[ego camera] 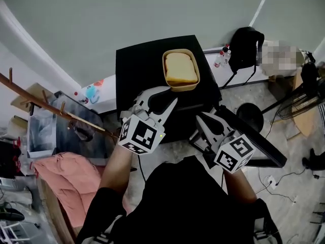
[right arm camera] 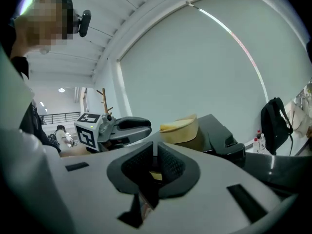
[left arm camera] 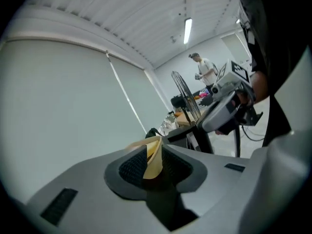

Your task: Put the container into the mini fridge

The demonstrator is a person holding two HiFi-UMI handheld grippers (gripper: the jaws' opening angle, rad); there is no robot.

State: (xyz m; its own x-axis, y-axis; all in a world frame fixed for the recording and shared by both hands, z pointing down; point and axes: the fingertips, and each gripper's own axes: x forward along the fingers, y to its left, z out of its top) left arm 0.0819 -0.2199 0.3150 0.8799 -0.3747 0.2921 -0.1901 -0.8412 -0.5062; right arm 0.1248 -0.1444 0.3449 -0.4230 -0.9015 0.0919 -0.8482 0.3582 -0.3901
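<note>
The container (ego camera: 181,70), a tan tub with a pale yellow lid, is being borne on the flat top of the black mini fridge (ego camera: 139,67), toward the 1 o'clock corner of that top in the head view. It is not yet inside.

The left gripper (ego camera: 170,96) is being held just at the container's 6 o'clock side and is being pointed toward 1 o'clock. Its jaws are being held a narrow slit apart. In the left gripper view a strip of the tan rim is being shown through that slit. The pads are not being pressed onto it, and whether it is being touched cannot be told.

The right gripper (ego camera: 200,118) is being held at 5 o'clock of the container, apart from it, and is being pointed toward 11 o'clock. Its jaws are being held together on nothing.

A long black panel (ego camera: 254,139) is being seen running out from the fridge's 4 o'clock corner, under the right gripper. The near side of the fridge is being hidden by both grippers and the person's dark sleeves (ego camera: 106,207).

Around the fridge, a black backpack (ego camera: 246,44) and small bottles (ego camera: 222,56) are being seen at 2 o'clock. A round black stool (ego camera: 250,117) is being seen at 4 o'clock, a wooden coat rack (ego camera: 45,105) at 9 o'clock and pink cloth (ego camera: 66,177) at 8 o'clock. In the left gripper view a standing fan (left arm camera: 185,94) and a distant person (left arm camera: 204,72) are being shown beyond the fridge.
</note>
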